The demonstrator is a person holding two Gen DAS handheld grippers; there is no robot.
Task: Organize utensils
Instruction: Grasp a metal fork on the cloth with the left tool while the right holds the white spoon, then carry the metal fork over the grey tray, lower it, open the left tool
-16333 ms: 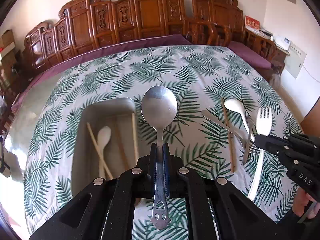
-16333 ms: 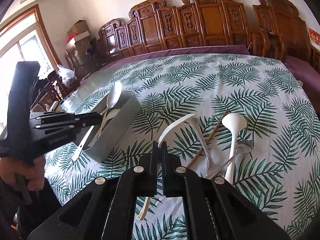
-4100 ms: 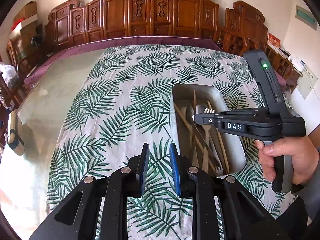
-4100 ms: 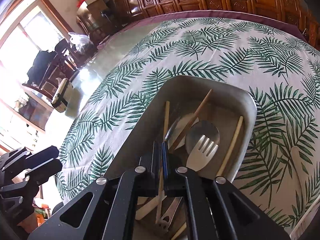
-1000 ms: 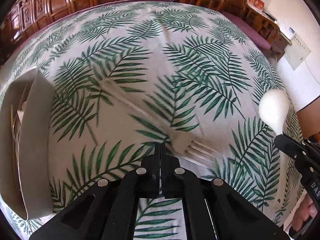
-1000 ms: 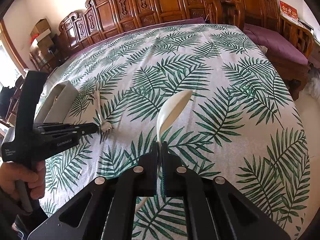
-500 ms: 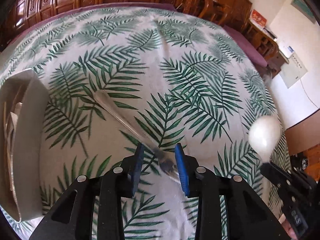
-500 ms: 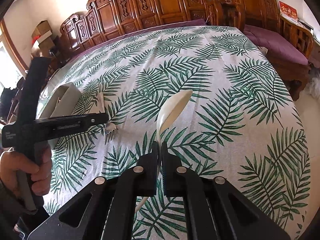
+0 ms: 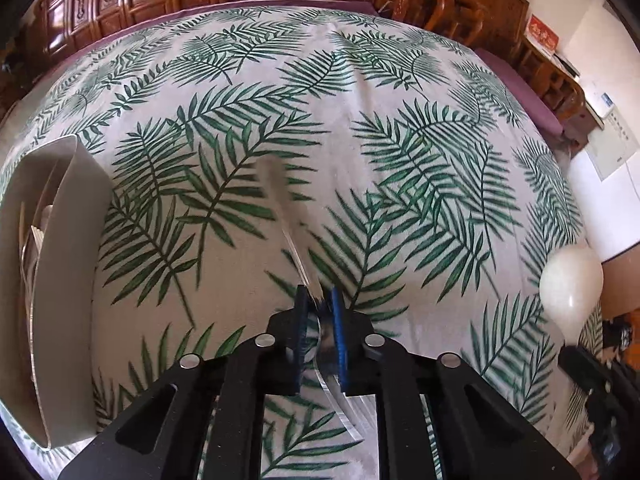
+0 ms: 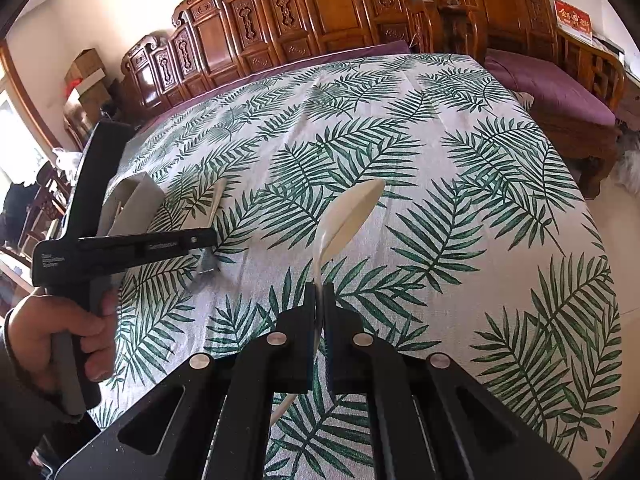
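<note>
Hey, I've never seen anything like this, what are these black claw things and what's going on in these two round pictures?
Each picture comes from a fisheye camera on a handheld two-finger gripper; there is no robot. The left camera shows the left gripper closing around a metal fork on the leaf-print tablecloth, though it is blurred, so a firm grip is unclear. A grey tray holding utensils sits to its left. The right camera shows the right gripper pinching a white spoon, with the person's left hand visible.
</note>
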